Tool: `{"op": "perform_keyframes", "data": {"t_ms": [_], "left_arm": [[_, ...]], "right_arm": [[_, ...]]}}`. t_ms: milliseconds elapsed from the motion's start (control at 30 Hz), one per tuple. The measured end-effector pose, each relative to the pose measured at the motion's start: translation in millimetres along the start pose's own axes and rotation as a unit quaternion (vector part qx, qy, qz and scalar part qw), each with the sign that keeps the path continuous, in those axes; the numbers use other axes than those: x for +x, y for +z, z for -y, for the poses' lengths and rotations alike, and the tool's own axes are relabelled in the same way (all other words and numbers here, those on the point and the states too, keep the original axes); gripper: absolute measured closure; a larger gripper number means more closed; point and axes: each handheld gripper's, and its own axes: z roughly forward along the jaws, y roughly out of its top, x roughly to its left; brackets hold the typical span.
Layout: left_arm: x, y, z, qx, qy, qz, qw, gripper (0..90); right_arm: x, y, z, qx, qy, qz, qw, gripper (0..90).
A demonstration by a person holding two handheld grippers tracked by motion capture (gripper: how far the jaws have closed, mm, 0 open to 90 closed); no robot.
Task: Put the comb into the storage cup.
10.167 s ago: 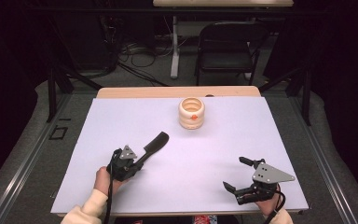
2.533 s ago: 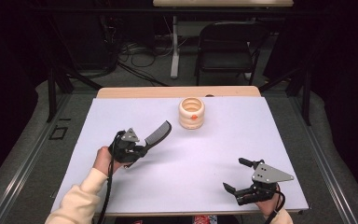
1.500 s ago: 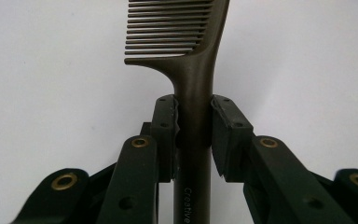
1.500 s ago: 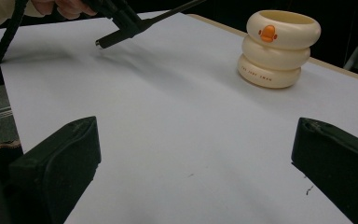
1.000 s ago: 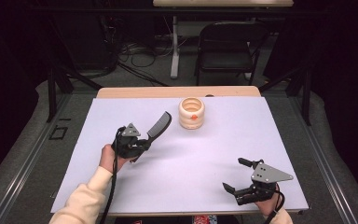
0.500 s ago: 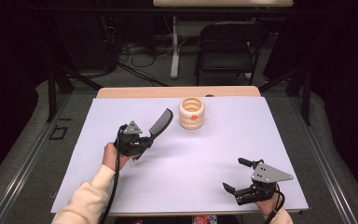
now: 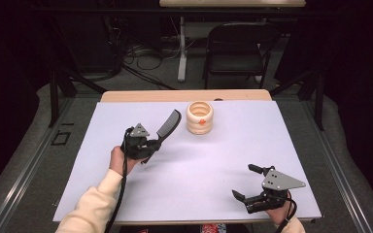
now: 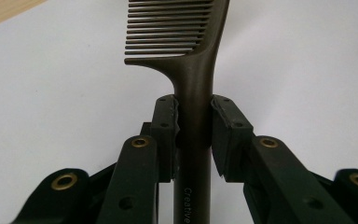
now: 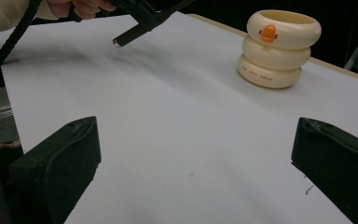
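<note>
so your left gripper (image 7: 151,144) was clamped on the handle of the dark comb (image 7: 167,124), both pads squeezing the shaft from either side, teeth end sticking out ahead and up toward the far side of the table. in the high view the comb was lifted off the white sheet (image 7: 213,174), its tip just short of the cream duck-faced pot (image 7: 200,117) but not touching it. the pot sat near the far edge of the sheet, close to the bare wooden strip (image 7: 141,95) of tabletop behind it.

your right gripper (image 7: 251,185) was parked low near the front right corner, jaws spread wide with nothing between them, pretty close to the sheet's near edge. from its own view the pot was well ahead and the comb's handle end hung above the paper off to the far left.

tons of bare sheet in the middle between your two hands, and the whole left side was free too.
</note>
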Motion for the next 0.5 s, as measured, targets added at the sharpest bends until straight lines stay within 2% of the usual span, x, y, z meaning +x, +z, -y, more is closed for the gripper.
{"op": "perform_keyframes", "data": {"t_ms": [233, 500], "left_arm": [[1.8, -0.1, -4.1, -0.015, -0.008, -0.001, 0.9999, 72.6], [1.8, 1.7, -6.6, -0.020, -0.011, 0.000, 0.9997, 72.6]], "right_arm": [[0.1, 0.0, -0.1, 0.000, 0.000, 0.000, 1.0000, 0.7], [0.0, -0.1, -0.1, -0.001, 0.000, 0.000, 1.0000, 0.7]]}}
